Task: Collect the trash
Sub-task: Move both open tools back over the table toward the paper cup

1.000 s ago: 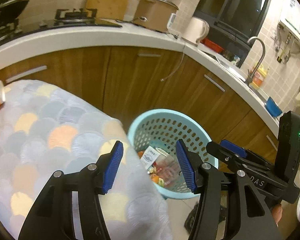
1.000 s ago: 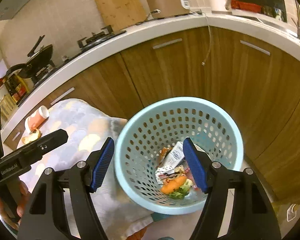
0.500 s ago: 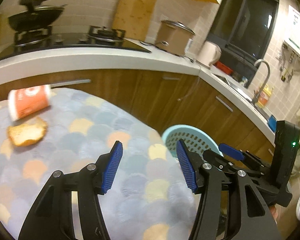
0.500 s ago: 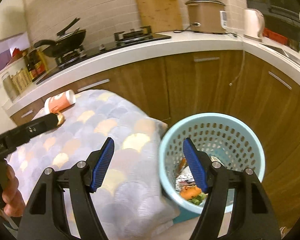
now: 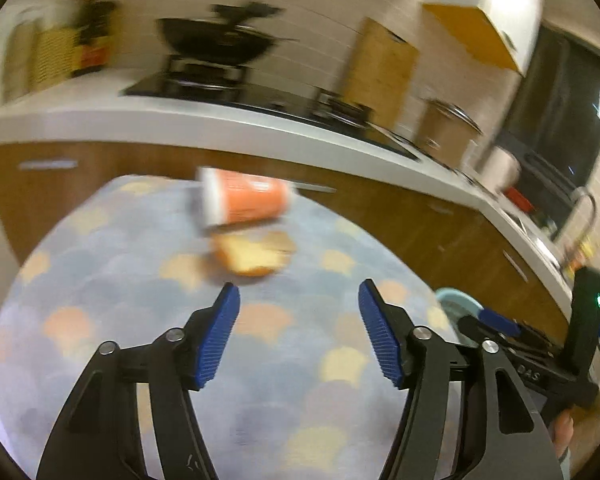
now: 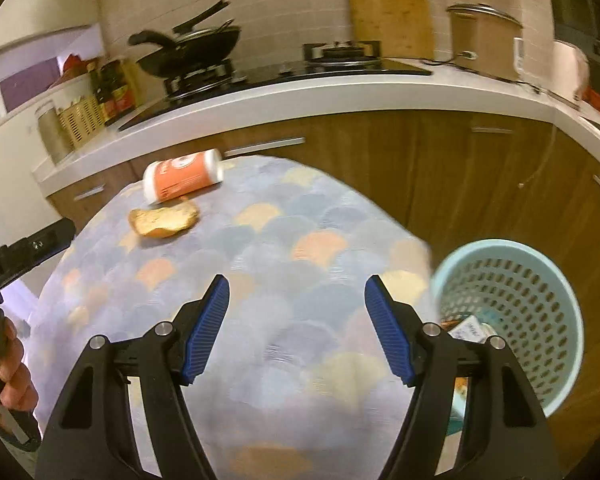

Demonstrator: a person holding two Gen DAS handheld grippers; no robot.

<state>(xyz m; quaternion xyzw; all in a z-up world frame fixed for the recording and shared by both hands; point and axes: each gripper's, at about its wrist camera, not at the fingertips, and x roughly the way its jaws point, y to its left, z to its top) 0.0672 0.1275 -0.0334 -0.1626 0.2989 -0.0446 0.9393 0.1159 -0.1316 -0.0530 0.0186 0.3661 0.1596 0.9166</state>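
Observation:
An orange paper cup [image 5: 244,201] [image 6: 183,176] lies on its side at the far end of a table covered with a scale-patterned cloth [image 5: 260,360] [image 6: 284,280]. A slice of bread [image 5: 254,256] [image 6: 164,221] lies just in front of it. My left gripper [image 5: 298,300] hangs over the cloth just short of the bread, its jaws opening, nothing between them. My right gripper [image 6: 296,292] stands open and empty over the middle of the cloth. A light blue perforated basket [image 6: 512,320] with trash inside stands on the floor to the table's right.
Wooden cabinets under a white counter [image 6: 340,92] curve behind the table, with a hob, a black wok [image 6: 188,54], a cutting board and a rice cooker [image 6: 484,40]. A hand [image 6: 8,376] holds the left tool at the left edge of the right wrist view.
Both grippers have swung left, away from the basket and over the table. The cup and bread have come into the middle of the left view. The left jaws stand wider.

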